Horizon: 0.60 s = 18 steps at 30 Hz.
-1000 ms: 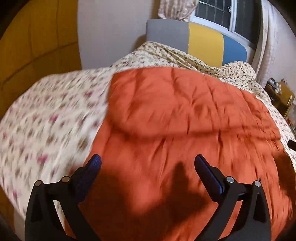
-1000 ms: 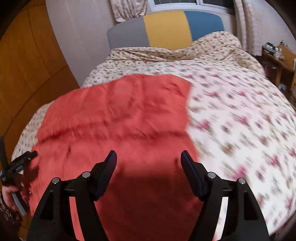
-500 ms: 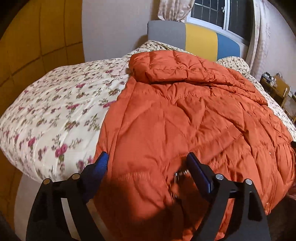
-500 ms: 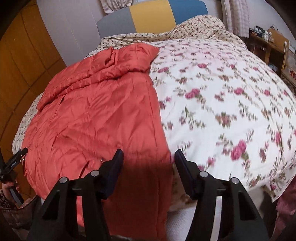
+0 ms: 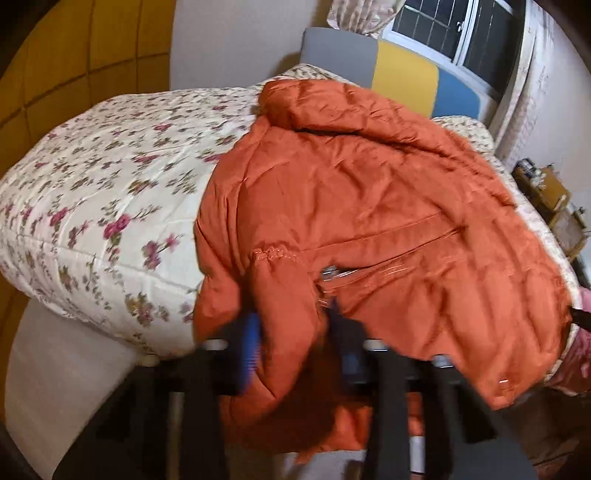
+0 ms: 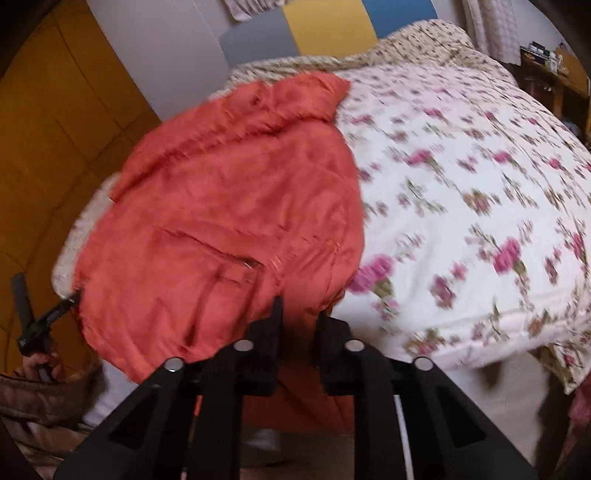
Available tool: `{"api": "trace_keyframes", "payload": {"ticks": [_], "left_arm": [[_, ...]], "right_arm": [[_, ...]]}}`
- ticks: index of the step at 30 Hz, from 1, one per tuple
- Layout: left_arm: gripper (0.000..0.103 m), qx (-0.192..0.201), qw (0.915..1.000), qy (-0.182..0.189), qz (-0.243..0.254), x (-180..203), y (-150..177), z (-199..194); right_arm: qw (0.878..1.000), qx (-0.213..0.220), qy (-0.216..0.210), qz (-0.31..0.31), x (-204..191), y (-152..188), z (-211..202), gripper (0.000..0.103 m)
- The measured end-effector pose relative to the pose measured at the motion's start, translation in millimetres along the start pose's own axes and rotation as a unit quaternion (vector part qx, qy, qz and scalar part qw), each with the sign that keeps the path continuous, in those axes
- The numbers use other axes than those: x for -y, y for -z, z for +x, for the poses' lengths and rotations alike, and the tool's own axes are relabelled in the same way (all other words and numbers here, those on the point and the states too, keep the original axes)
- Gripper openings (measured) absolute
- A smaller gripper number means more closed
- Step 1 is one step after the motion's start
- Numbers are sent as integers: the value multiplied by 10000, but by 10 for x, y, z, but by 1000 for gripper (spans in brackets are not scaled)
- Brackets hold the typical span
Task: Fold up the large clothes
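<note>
Nothing readable is showing in either view: no lettering, label, brand or number is appearing on the orange quilted puffer jacket [image 5: 369, 206], and none is turning up on the cream floral-print bed quilt [image 6: 461, 206] either.

2 wrist views, bed foot, facing headboard [image 5: 373, 62]; share jacket [image 5: 369, 206].

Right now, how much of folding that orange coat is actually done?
Barely begun. The orange puffer jacket is laid out on the floral quilt, hood toward the headboard. In hand: the left gripper and the right gripper are each closed on the hem hanging over the bed's near edge. No fold shows yet, so all the folding is left.
</note>
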<state>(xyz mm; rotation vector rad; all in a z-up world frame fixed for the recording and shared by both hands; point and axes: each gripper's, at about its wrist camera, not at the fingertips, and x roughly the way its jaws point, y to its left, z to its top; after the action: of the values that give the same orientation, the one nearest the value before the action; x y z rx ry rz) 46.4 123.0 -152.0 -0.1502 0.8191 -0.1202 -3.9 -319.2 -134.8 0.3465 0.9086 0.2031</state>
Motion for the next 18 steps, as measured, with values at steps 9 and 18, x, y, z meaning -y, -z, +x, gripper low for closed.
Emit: {"api": "trace_keyframes", "payload": {"ticks": [9,18], "left_arm": [[17,588,9937,815,-487,23,-601,-295],[2,1019,9848,998,-992,-4,-1531,-116]], "right_arm": [[9941,661,-846,156,-221,-645,-172,10],[9931,844,-800,119,-359,-1567,88,10]]}}
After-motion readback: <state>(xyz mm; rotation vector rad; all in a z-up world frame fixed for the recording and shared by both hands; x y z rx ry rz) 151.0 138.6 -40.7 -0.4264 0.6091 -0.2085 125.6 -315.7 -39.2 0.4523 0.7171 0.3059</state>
